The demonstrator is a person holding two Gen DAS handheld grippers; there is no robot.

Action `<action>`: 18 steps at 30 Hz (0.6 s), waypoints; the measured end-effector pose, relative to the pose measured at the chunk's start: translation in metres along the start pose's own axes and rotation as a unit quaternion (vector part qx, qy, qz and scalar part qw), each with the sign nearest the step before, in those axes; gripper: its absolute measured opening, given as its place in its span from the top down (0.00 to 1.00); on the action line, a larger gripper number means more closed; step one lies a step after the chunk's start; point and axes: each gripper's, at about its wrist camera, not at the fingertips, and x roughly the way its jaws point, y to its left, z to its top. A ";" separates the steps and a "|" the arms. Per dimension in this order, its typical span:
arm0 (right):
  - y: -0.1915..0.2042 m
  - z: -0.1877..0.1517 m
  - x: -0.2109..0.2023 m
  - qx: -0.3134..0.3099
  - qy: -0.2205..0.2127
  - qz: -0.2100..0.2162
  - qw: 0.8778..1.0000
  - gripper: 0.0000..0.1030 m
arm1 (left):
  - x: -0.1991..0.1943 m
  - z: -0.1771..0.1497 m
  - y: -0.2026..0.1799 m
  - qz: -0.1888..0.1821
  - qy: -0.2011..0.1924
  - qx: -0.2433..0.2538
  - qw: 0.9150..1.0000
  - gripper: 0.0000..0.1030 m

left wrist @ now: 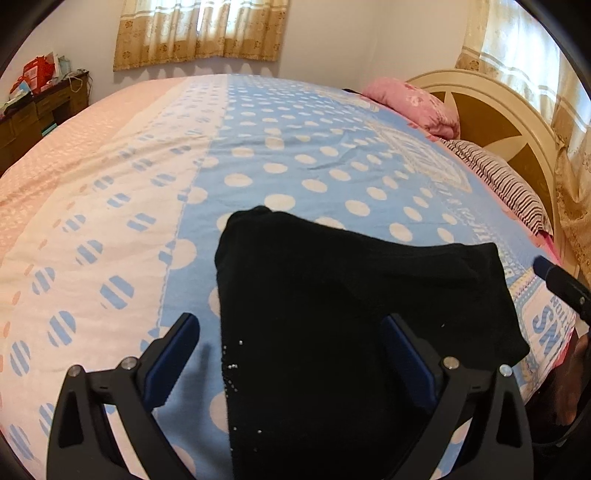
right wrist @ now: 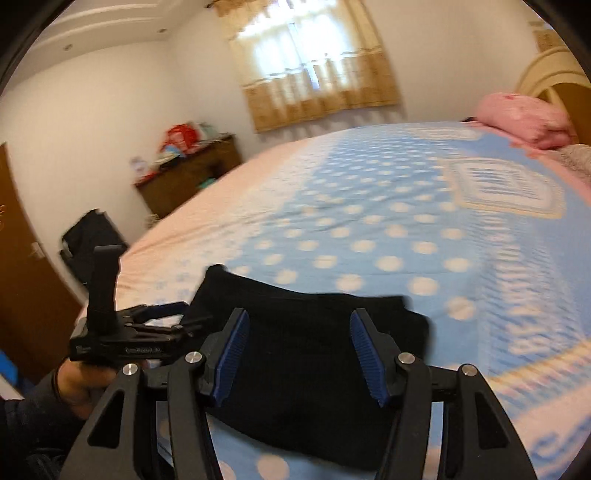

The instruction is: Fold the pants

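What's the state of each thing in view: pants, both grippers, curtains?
Black pants: folded into a compact bundle, lying flat on the bed, not held.
Left gripper: open wide, straddling the pants' left edge.
Right gripper: open, above the pants, no grip.
Curtains: drawn across the window.
Bed: made, polka-dot cover spread flat.

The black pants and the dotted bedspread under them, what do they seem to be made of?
The black pants look like a soft, matte knit or fleece: no sheen, limp folds, with a few tiny sparkling specks along one edge, perhaps sequins. The bedspread looks like thin woven cotton with a flat printed finish: fine creases, blue ground with white dots. Neither can be told for sure.
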 end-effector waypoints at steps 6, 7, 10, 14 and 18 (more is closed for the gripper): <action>-0.054 -0.013 0.040 0.105 0.059 -0.025 0.992 0.43 | 0.007 -0.002 -0.002 0.013 0.006 0.014 1.000 0.02; -0.057 -0.014 0.037 0.109 0.054 -0.016 0.993 0.43 | 0.011 -0.003 0.000 0.011 0.013 0.012 1.000 0.02; -0.058 -0.012 0.034 0.105 0.056 -0.009 0.993 0.43 | 0.019 -0.008 0.005 0.001 0.025 0.000 1.000 0.02; -0.042 -0.014 0.018 0.081 0.047 -0.038 0.995 0.43 | 0.012 -0.010 0.001 0.000 0.022 0.007 1.000 0.02; -0.024 -0.024 0.001 0.031 0.045 -0.057 0.997 0.43 | 0.007 -0.016 0.000 -0.003 0.023 0.006 1.000 0.02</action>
